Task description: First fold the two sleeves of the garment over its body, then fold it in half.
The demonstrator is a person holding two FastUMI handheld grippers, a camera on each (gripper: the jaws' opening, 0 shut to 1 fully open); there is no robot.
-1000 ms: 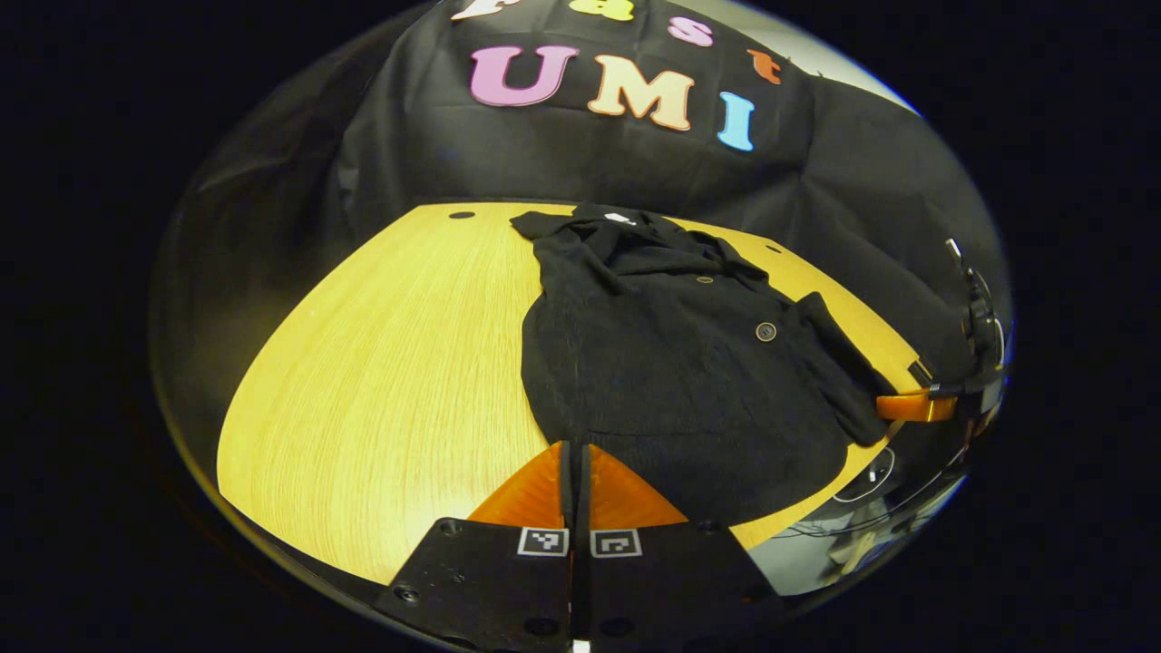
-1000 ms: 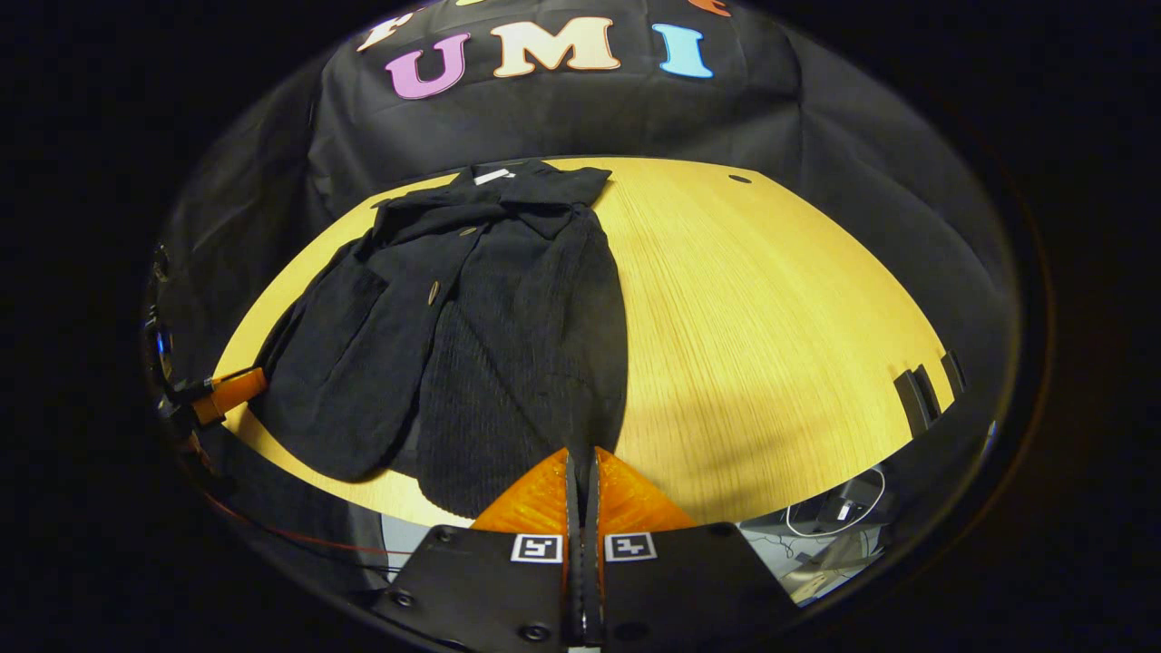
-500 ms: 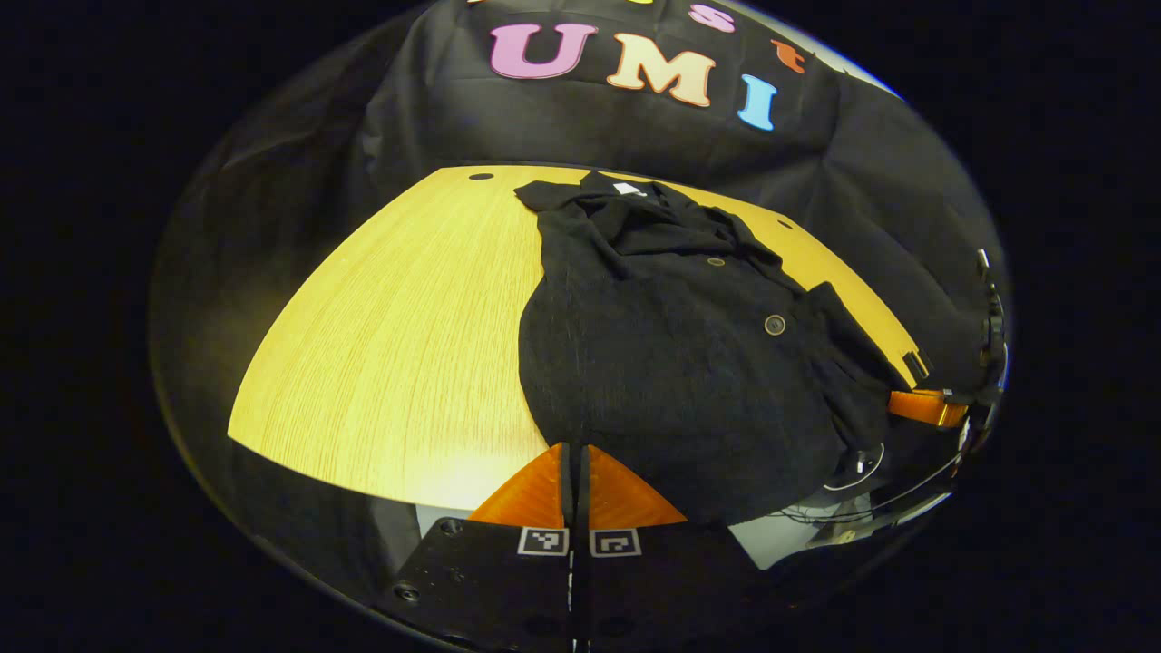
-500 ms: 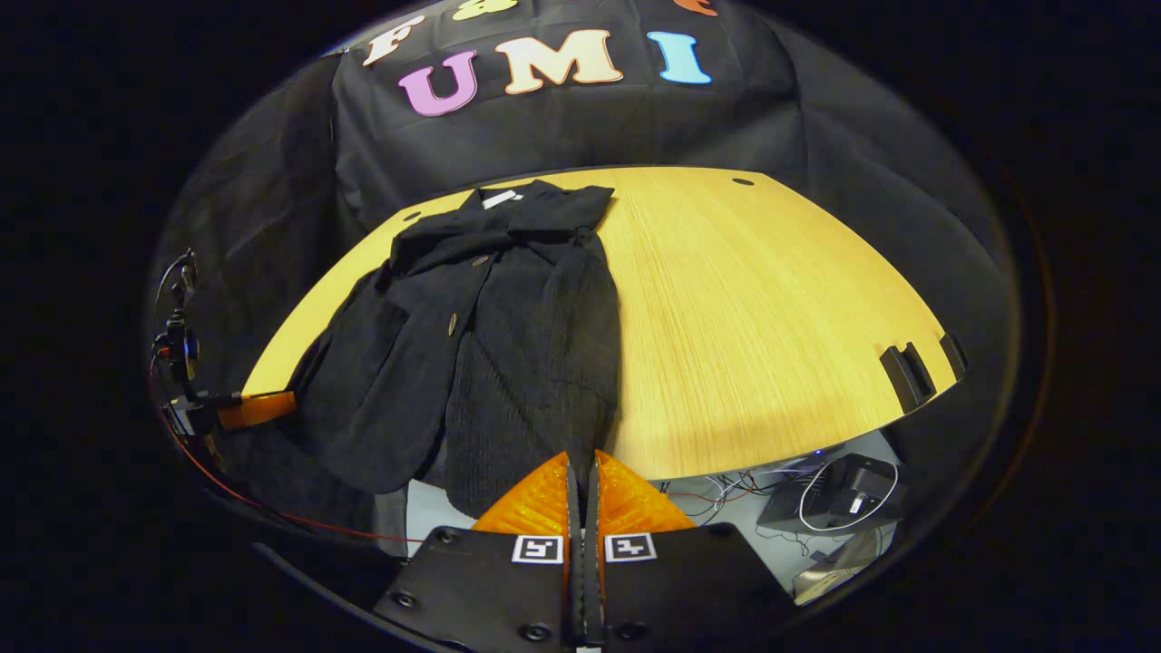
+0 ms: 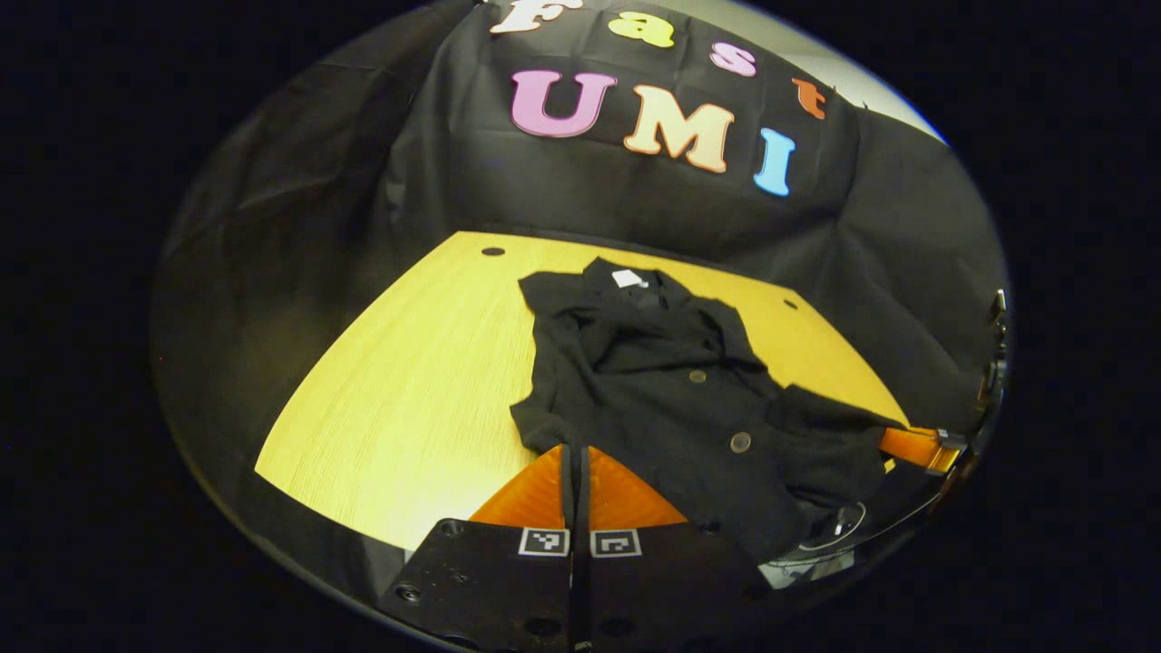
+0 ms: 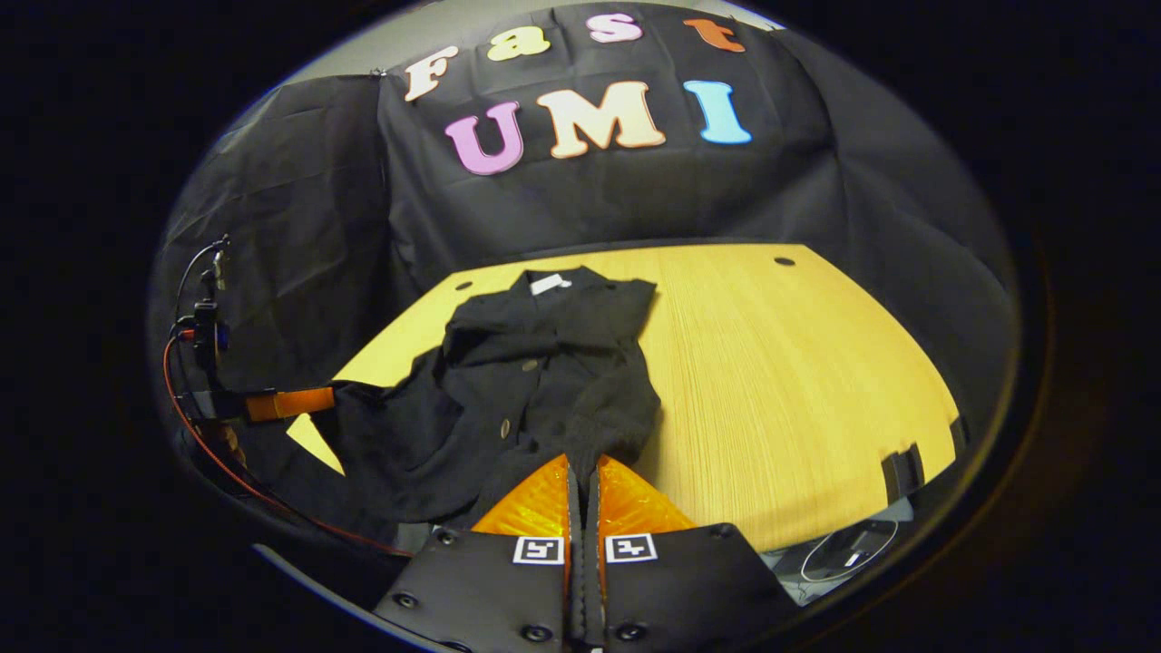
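Both tongs, left tongs (image 5: 575, 451) and right tongs (image 6: 582, 461), are pinched closed on the near hem of the black buttoned coat (image 5: 671, 399). It lies on a pale wood-grain bench (image 5: 408, 399), its hem lifted. Black cloth (image 6: 299, 245) walls the booth behind.

Garment hem hidden at the near edge
The garment (image 5: 671, 399) hem drops behind the left hand-held gripper (image 5: 575, 453) and past the table (image 5: 408, 399) edge.

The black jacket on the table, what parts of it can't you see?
- Jacket hem, left gripper view: hidden behind the left hand-held gripper.
- Hem, right gripper view: hidden behind the right hand-held gripper.
- Collar tag: too small to read.
- Sleeves: dark folds blend together.
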